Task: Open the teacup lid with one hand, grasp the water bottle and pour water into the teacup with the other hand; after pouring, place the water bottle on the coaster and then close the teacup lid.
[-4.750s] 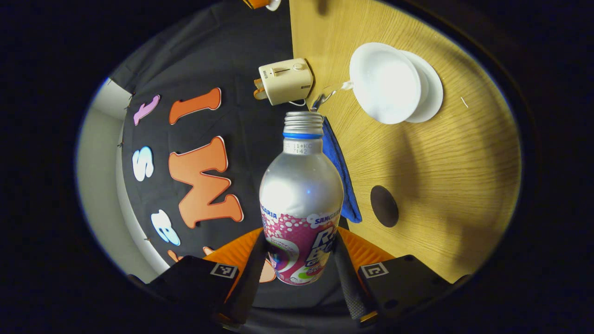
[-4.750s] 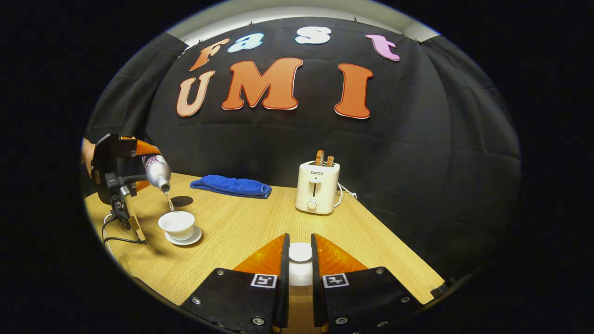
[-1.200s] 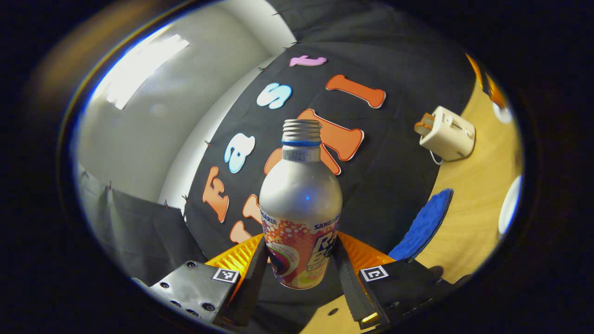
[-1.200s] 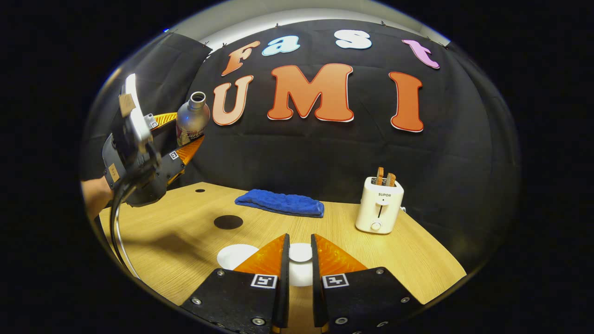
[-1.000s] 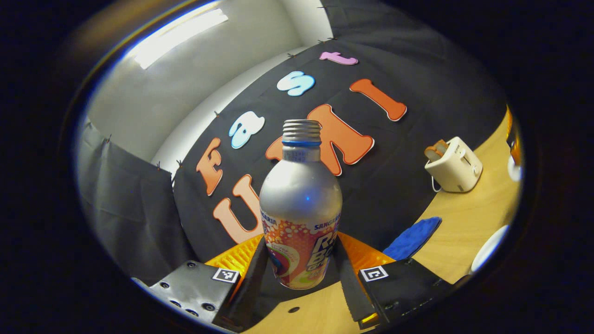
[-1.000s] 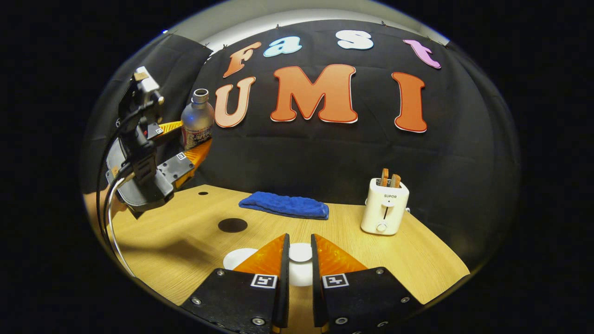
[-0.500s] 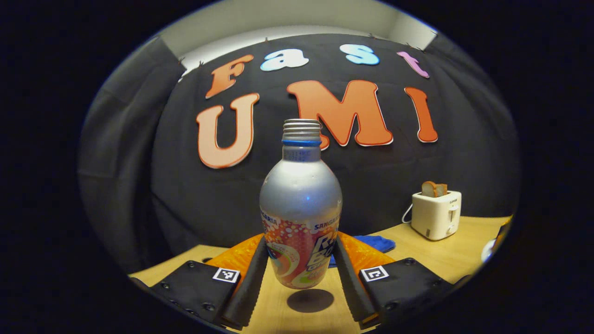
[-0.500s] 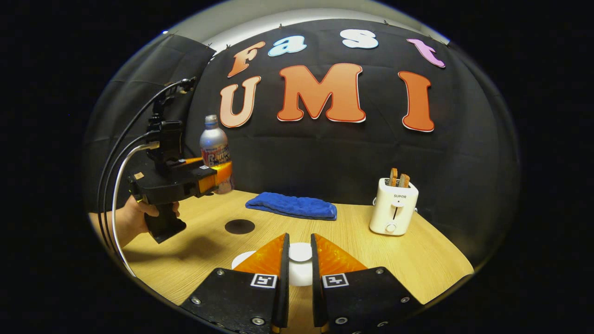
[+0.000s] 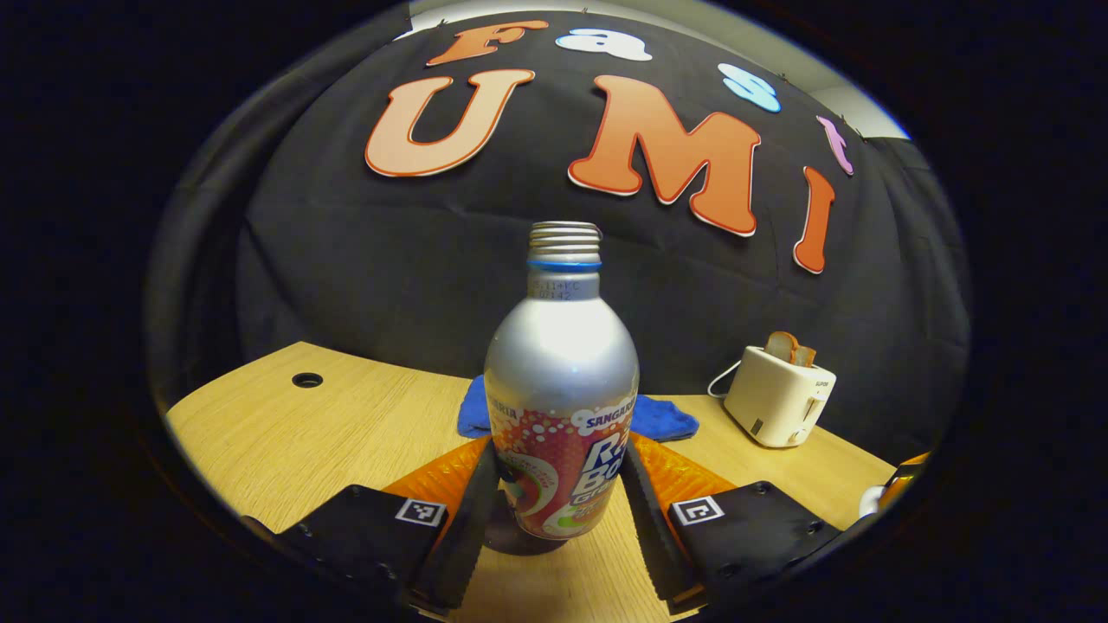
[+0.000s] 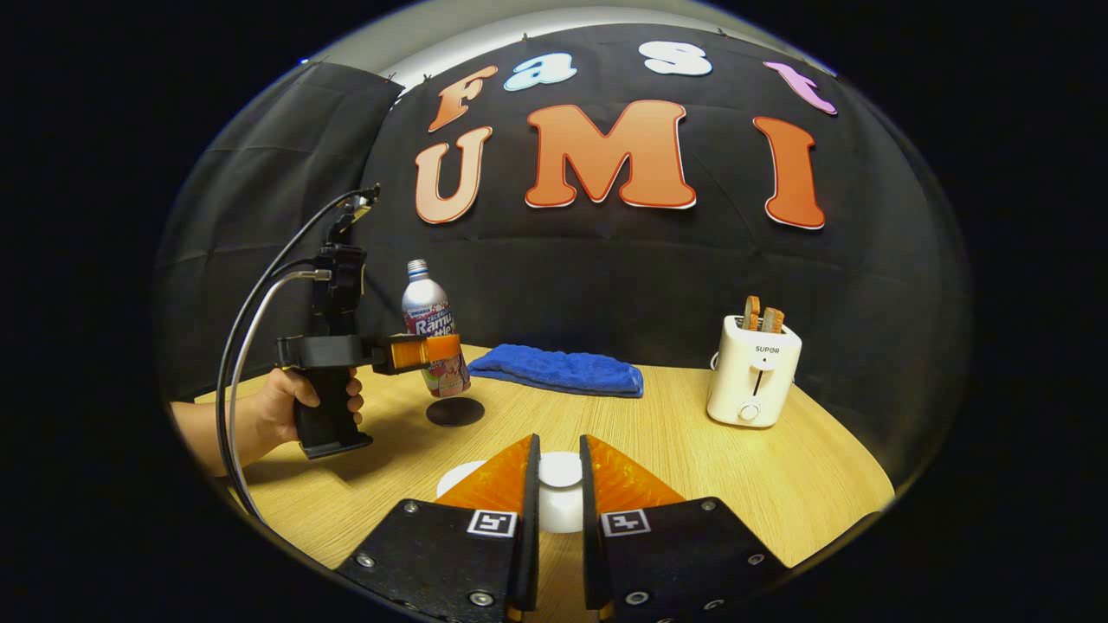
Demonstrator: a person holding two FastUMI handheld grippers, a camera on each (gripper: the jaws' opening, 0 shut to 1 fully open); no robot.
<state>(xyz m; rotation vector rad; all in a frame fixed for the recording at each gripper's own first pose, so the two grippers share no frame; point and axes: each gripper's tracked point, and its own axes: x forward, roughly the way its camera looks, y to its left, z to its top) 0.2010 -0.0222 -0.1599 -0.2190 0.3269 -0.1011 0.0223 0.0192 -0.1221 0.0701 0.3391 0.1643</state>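
Water bottle: the water bottle [image 9: 561, 381] stands upright at the centre of the left gripper view; in the right gripper view it sits left of centre [image 10: 433, 333], just above the coaster, and whether it touches yet I cannot tell.
Bottle handling: bare metal shoulder, uncapped threaded neck; probably smooth, rigid and lighter after pouring. I judge the printed lower body the best hold, low and level so nothing spills.
Left gripper: the left gripper [image 9: 558, 510] pinches the bottle's lower body, one finger pressing each side.
Coaster: the coaster [image 10: 455, 412] is a dark disc on the table, left of centre in the right gripper view, directly under the bottle's base.
Teacup lid: the teacup lid [image 10: 560, 472] shows at bottom centre of the right gripper view, its white knob nipped between the closed fingers of the right gripper [image 10: 558, 493]. Likely glazed ceramic, so slick and breakable; the knob is the sensible hold.
Teacup: a white edge, the teacup [image 10: 459, 478] or its saucer, peeks out left of those fingers.
Hand: a hand [image 10: 294, 407] grips the left tool's handle at the left.
Surroundings: blue towel [image 10: 563, 369] and toaster [image 10: 751, 369] stand behind on the table [image 10: 779, 484].
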